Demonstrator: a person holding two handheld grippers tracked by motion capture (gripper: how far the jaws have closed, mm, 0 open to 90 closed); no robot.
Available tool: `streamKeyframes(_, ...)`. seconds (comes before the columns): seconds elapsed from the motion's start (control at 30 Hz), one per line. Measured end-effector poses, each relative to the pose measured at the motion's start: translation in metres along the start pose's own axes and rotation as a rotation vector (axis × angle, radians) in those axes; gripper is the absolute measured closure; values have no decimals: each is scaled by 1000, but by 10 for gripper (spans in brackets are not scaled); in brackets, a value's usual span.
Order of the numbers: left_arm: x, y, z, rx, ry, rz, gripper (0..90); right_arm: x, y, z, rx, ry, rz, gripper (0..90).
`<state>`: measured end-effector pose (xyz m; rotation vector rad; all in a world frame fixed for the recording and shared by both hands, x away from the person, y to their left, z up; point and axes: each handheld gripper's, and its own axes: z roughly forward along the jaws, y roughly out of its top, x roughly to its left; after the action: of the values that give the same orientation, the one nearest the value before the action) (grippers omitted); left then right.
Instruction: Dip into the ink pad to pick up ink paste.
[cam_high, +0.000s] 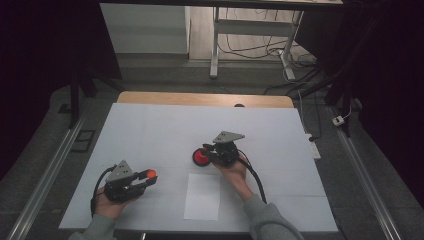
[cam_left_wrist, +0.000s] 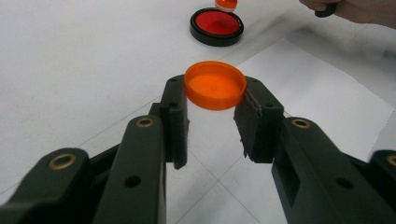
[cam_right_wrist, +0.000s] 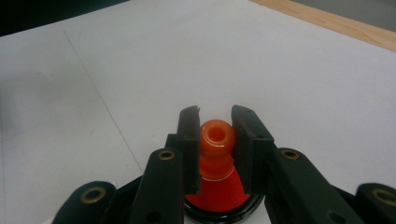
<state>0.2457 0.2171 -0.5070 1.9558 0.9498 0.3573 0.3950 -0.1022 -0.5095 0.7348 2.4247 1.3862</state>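
My left gripper (cam_high: 146, 177) sits at the near left of the table, shut on a round orange cap (cam_left_wrist: 215, 85) whose hollow side faces up. The pads (cam_left_wrist: 175, 107) press on the cap's rim from both sides and hold it off the white mat. My right gripper (cam_high: 207, 152) is at mid-table, shut on a small orange nozzle piece (cam_right_wrist: 217, 139) with a hole in its top. Right under that piece lies a red dish with a black rim (cam_high: 200, 158). Whether the piece touches the dish I cannot tell.
A white mat (cam_high: 150, 130) covers the table, with bare wood showing along the far edge (cam_high: 200, 98). A white sheet of paper (cam_high: 202, 196) lies near the front edge between the person's two hands. Beyond the table are desk legs and cables (cam_high: 250, 47).
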Motion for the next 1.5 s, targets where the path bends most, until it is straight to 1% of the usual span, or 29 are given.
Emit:
streamKeyframes(0.23,1,0,0,0,2,-2,655,1,-1,5,21,-19,-24,732)
streamKeyframes(0.3,1,-1,0,0,2,-3,656,1,-1,6,19,-21,-23,732)
streamKeyframes(0.33,1,-1,0,1,2,-3,655,2,-1,7,27,-29,-29,732)
streamKeyframes(0.47,1,-1,0,0,4,-4,656,2,0,8,25,-37,-37,732)
streamKeyframes(0.57,1,-1,0,2,3,-4,655,3,0,10,45,-35,-44,733)
streamKeyframes(0.6,1,-1,0,2,3,-4,656,3,-2,12,69,-39,-49,733)
streamKeyframes(0.63,1,-1,0,2,3,-4,655,3,-5,15,67,-31,-43,734)
streamKeyframes(0.67,1,-1,0,1,2,-4,655,2,-5,15,68,-30,-26,735)
streamKeyframes(0.73,0,-1,0,2,1,-3,655,2,-5,15,76,-30,-30,736)
streamKeyframes(0.87,0,-1,0,2,2,-2,656,4,-6,15,74,-42,-43,737)
streamKeyframes(1.0,-1,0,0,4,2,1,655,2,-9,14,56,-33,-29,737)
streamKeyframes(1.07,-1,0,1,5,2,3,655,2,-9,14,55,-35,-36,737)
streamKeyframes(1.1,-1,0,1,5,2,3,655,3,-10,15,52,-47,-39,737)
streamKeyframes(1.13,-1,0,0,5,2,4,655,3,-10,15,50,-39,-38,737)
streamKeyframes(1.2,0,0,0,2,2,3,655,4,-10,15,52,-44,-42,737)
streamKeyframes(1.3,0,0,0,0,5,0,655,3,-11,14,45,-38,-32,737)
streamKeyframes(1.5,-1,0,0,1,5,3,655,4,-12,14,35,-46,-40,738)
